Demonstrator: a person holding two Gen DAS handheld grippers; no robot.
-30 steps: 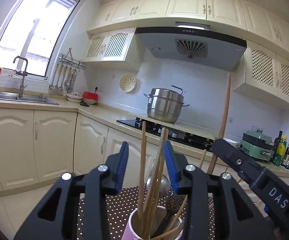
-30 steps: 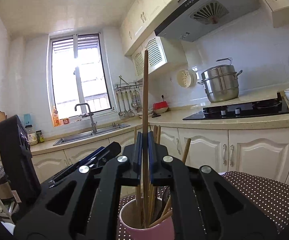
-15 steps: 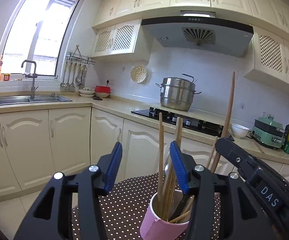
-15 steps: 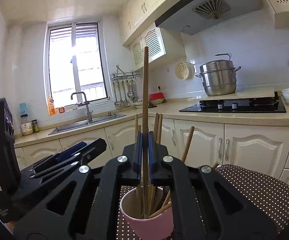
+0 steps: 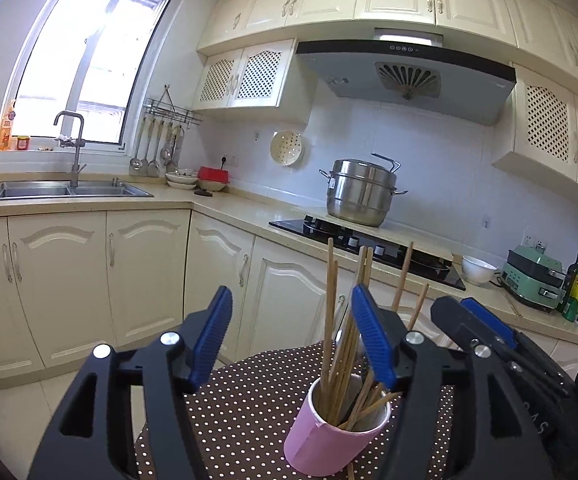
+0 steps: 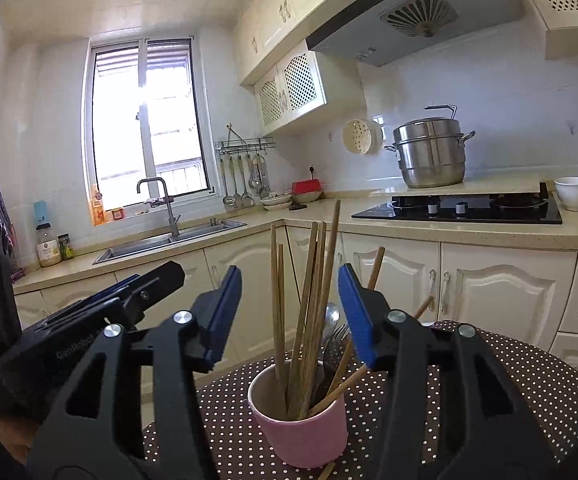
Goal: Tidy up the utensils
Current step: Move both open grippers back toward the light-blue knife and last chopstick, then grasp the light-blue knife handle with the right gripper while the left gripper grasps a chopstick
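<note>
Both sets of tongs spread wide, pinching nothing: left gripper [image 5: 291, 336], right gripper [image 6: 291, 316]. Pink cup [image 6: 301, 428] on polka-dot cloth [image 6: 501, 364], at 6 o'clock, holding chopsticks [image 6: 313, 300] and spoon [image 6: 331, 318]. Likely between placements; next, fetching any remaining utensil.

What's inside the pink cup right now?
The pink cup holds a bundle of wooden chopsticks standing up, plus a metal spoon and fork behind them. Their lower ends and the cup's bottom are hidden.

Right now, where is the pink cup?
In both wrist views the pink cup stands on the dotted cloth, low and centre, just ahead of the open right claw.
</note>
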